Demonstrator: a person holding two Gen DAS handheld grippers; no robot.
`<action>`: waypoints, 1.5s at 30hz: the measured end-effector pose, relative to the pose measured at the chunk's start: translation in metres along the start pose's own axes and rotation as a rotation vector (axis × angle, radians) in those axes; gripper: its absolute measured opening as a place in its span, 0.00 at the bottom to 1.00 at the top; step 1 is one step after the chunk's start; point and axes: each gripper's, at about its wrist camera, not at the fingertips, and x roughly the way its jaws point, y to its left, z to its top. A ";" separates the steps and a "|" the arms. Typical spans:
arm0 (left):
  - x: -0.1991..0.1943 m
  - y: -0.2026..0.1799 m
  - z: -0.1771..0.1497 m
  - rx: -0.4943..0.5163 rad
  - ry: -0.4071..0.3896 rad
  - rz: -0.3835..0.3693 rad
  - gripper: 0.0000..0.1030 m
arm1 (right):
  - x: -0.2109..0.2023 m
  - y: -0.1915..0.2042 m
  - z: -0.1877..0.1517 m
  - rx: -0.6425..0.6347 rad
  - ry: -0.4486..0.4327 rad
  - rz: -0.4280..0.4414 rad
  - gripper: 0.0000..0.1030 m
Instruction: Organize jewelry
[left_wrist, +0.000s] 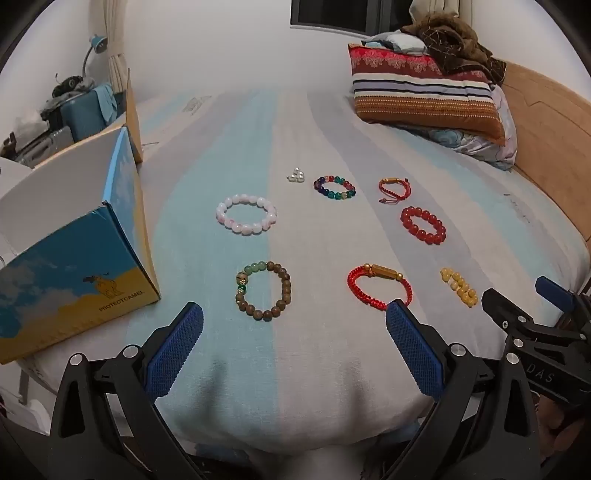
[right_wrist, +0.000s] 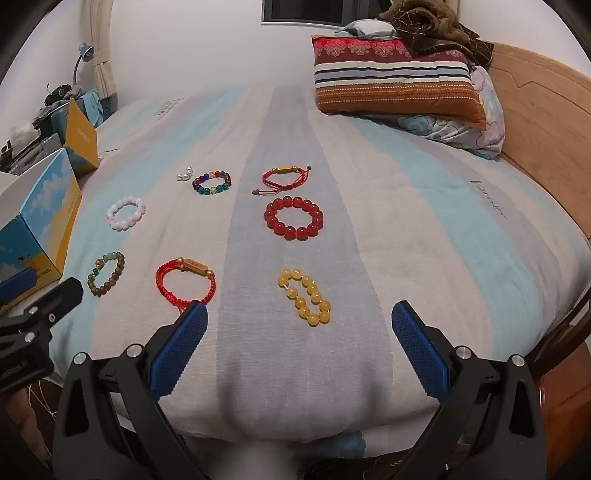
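Observation:
Several bracelets lie on the striped bed sheet (left_wrist: 295, 369). In the left wrist view: a brown-and-green bead bracelet (left_wrist: 263, 290), a pink one (left_wrist: 246, 214), a multicolour one (left_wrist: 334, 187), small pearls (left_wrist: 296, 175), a red bead one (left_wrist: 423, 225), two red cord ones (left_wrist: 380, 284) (left_wrist: 394, 188) and a yellow bead one (left_wrist: 459, 287). My left gripper (left_wrist: 295, 314) is open and empty just short of the brown bracelet. My right gripper (right_wrist: 300, 314) is open and empty just short of the yellow bracelet (right_wrist: 304, 296); the red bead bracelet (right_wrist: 294, 218) lies beyond.
An open blue-and-yellow cardboard box (left_wrist: 74, 258) stands on the bed's left side, also in the right wrist view (right_wrist: 40, 229). Striped pillows (left_wrist: 424, 92) and clothes lie at the far right by the wooden headboard (left_wrist: 546, 147). The bed's front edge is just below both grippers.

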 end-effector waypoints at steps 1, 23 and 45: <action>0.000 0.000 0.000 0.004 0.004 0.004 0.95 | 0.000 0.001 0.000 -0.007 -0.002 -0.010 0.94; 0.000 0.001 0.001 0.009 -0.009 0.019 0.95 | -0.002 0.008 0.003 -0.010 -0.010 0.008 0.94; -0.002 -0.002 0.002 0.015 -0.009 0.036 0.95 | -0.002 0.006 0.001 -0.003 -0.017 0.016 0.94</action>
